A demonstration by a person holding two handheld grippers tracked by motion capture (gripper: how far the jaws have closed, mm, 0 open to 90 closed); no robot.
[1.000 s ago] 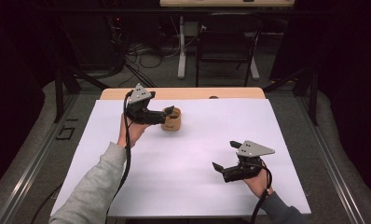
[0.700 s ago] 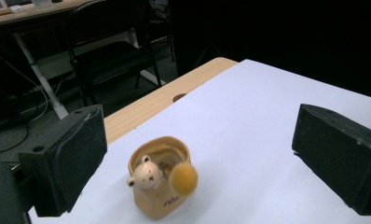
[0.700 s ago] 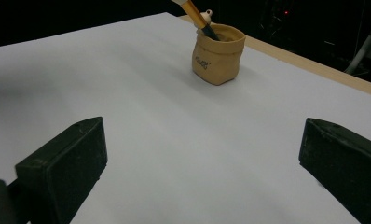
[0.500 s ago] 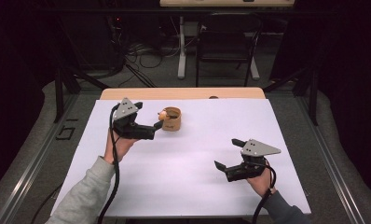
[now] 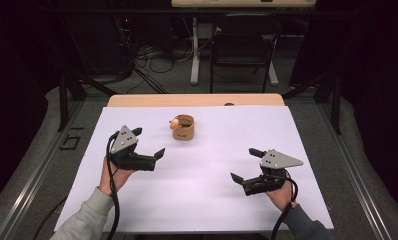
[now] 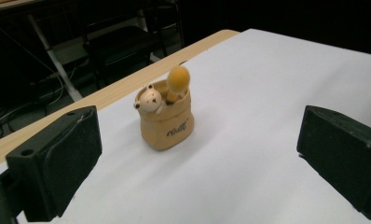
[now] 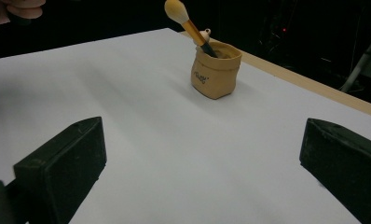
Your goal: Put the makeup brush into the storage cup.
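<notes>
My left gripper (image 5: 148, 145) and right gripper (image 5: 241, 164): jaws apart, empty. Pot (image 6: 165, 122) looks light, rigid, maybe fragile; brush (image 7: 187, 22) inside loose. I'd grasp pot's sides.

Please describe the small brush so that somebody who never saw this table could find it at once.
On the white table, near the far wooden edge, stands a tan pot with a bear figure on its rim. The brush leans inside it, its orange-yellow tuft upward.

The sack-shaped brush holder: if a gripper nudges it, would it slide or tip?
The sack-shaped brush holder looks squat with a broad base, so it would probably slide. The makeup brush leans out above the rim, which may rattle or shift. It seems small, likely light.
</notes>
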